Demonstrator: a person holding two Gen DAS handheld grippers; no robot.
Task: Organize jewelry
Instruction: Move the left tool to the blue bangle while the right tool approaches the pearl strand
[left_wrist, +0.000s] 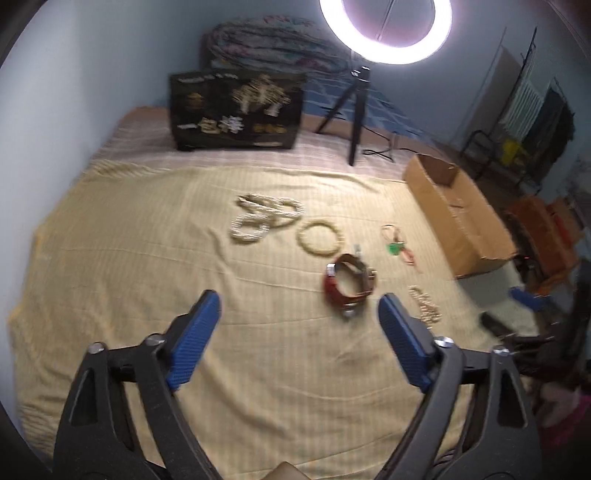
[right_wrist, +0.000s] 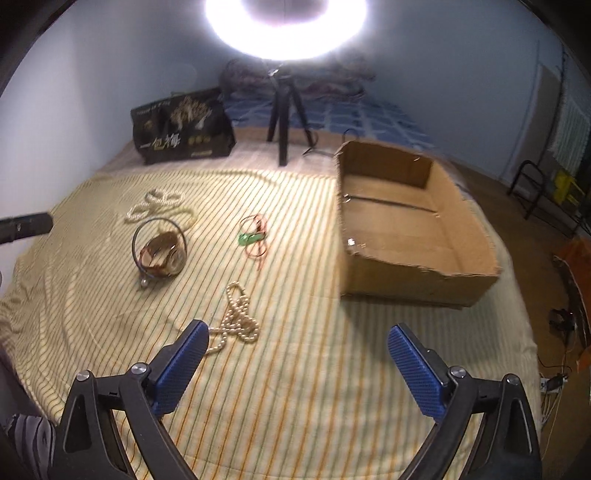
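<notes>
Nearest: my left gripper (left_wrist: 299, 308), jaws spread wide with nothing between them, above the striped yellow bedspread (left_wrist: 129, 277). My right gripper (right_wrist: 297, 338), jaws likewise spread and empty.

Next out: a tangled pearl necklace (right_wrist: 236, 321), its trailing end just beside my right gripper's left fingertip. A brown leather strap (left_wrist: 349, 284) coiled inside a thin ring sits ahead of my left gripper, slightly right of its centreline.

Mid-bed: a beaded bangle (left_wrist: 319, 238); a heap of pearl strands (left_wrist: 266, 218); an orange cord with a green pendant (right_wrist: 255, 238).

Right edge of the bed: an open cardboard box (right_wrist: 417, 236), empty, presumably the destination.

Handling note: I judge nothing is sorted yet. For the necklace, I should centre over the bunched middle, not the loose tail, and close low against the cloth so no strand slips free.
</notes>
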